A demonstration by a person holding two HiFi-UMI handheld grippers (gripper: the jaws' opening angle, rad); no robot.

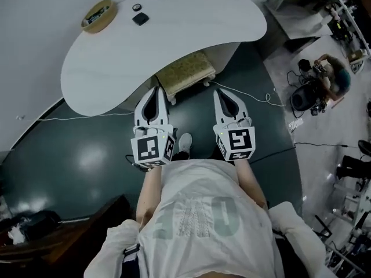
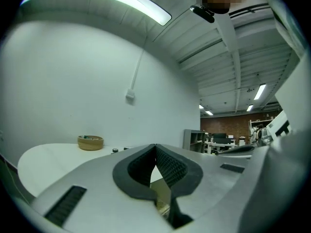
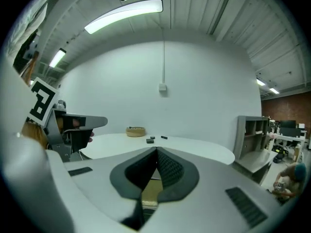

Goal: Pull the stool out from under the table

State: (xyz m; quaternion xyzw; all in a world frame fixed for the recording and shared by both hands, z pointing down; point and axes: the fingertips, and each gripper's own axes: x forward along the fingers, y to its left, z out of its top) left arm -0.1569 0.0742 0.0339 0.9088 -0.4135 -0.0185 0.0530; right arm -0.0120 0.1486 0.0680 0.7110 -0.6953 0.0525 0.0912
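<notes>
The stool [image 1: 186, 72], with a yellow-green patterned cushion and pale legs, stands half under the near edge of the white curved table [image 1: 174, 33]. Just short of the stool's left end is my left gripper [image 1: 153, 90], shut and holding nothing. My right gripper [image 1: 219, 91] is also shut and empty, and points at the floor just right of the stool. In the left gripper view the closed jaws [image 2: 155, 146] meet at the tip, and a sliver of the stool [image 2: 162, 195] shows below them. The right gripper view shows the same: shut jaws [image 3: 156, 150] and cushion [image 3: 151, 191] beneath.
A woven basket [image 1: 98, 15] and small black items [image 1: 140, 19] lie on the far side of the tabletop. A white cable [image 1: 264, 97] runs over the dark floor. A person [image 1: 331, 77] crouches among equipment at the right. Dark furniture [image 1: 58, 236] is at the lower left.
</notes>
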